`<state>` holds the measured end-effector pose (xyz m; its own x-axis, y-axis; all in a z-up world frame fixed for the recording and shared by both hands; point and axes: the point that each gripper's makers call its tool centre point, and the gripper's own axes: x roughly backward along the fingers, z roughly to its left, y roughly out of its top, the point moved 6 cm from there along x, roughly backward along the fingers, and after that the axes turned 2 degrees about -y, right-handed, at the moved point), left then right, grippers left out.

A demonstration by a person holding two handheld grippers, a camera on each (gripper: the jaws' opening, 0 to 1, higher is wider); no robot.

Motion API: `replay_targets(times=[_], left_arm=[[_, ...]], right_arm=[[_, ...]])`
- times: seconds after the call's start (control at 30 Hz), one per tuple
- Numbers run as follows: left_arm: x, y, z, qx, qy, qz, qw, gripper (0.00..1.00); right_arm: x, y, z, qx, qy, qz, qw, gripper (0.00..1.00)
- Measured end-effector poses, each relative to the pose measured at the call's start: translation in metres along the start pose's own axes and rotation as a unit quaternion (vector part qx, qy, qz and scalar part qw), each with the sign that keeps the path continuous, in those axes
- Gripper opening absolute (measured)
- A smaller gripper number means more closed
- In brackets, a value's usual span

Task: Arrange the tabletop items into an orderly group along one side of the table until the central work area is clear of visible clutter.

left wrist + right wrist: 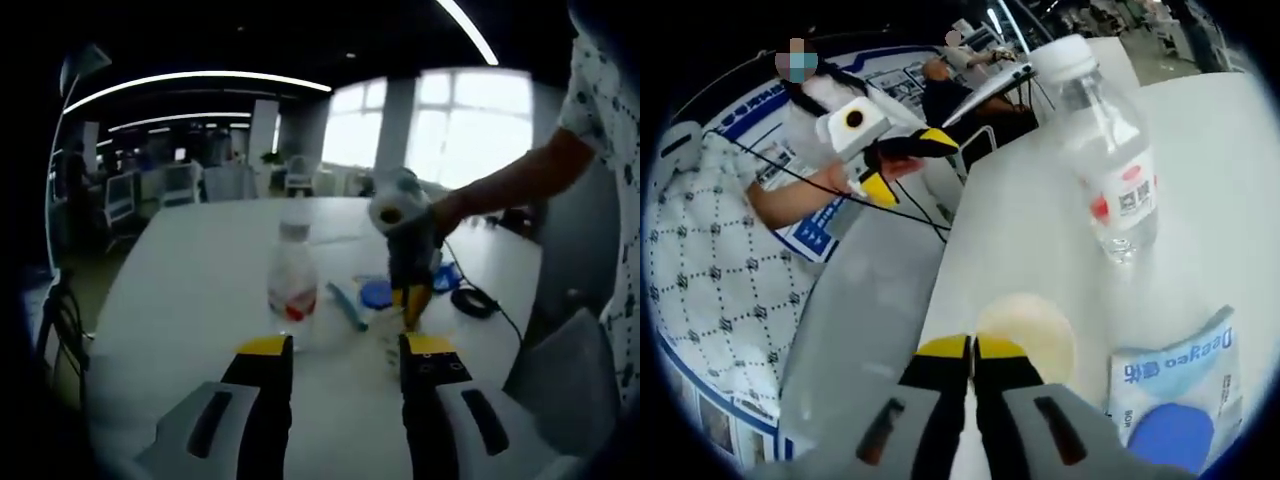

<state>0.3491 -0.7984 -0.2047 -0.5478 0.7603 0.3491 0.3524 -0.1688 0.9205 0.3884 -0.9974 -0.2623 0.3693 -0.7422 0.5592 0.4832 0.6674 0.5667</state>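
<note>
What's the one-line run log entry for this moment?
left gripper: open, empty | right gripper: shut, over pale disc | water bottle: upright | blue-print packet: flat

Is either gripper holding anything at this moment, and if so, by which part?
Nothing is held. The left gripper is open with an empty gap; the right gripper is shut on nothing, just short of the pale disc.

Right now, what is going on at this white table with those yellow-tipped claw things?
A person holds a two-jaw gripper in each hand, tidying a white table. The left gripper has its jaws apart and empty, facing a water bottle standing upright. The right gripper has its jaws closed, with nothing visibly between them, low over the table beside a pale round disc. Near it lie a blue-and-white packet and the bottle. A blue pen and a black cable also remain on the table.
</note>
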Motion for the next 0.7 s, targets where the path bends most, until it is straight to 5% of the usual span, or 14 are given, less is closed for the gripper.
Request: replay_targets(times=[0.37, 0.7], left_arm=[[-0.003, 0.003, -0.006, -0.008, -0.007, -0.001, 0.9999, 0.39], [-0.007, 0.004, -0.012, -0.011, -0.023, -0.005, 0.9997, 0.38]], right_arm=[[0.013, 0.004, 0.01, 0.001, -0.047, -0.07, 0.9965, 0.0], [0.041, 0.025, 0.02, 0.014, -0.113, -0.146, 0.9827, 0.0]])
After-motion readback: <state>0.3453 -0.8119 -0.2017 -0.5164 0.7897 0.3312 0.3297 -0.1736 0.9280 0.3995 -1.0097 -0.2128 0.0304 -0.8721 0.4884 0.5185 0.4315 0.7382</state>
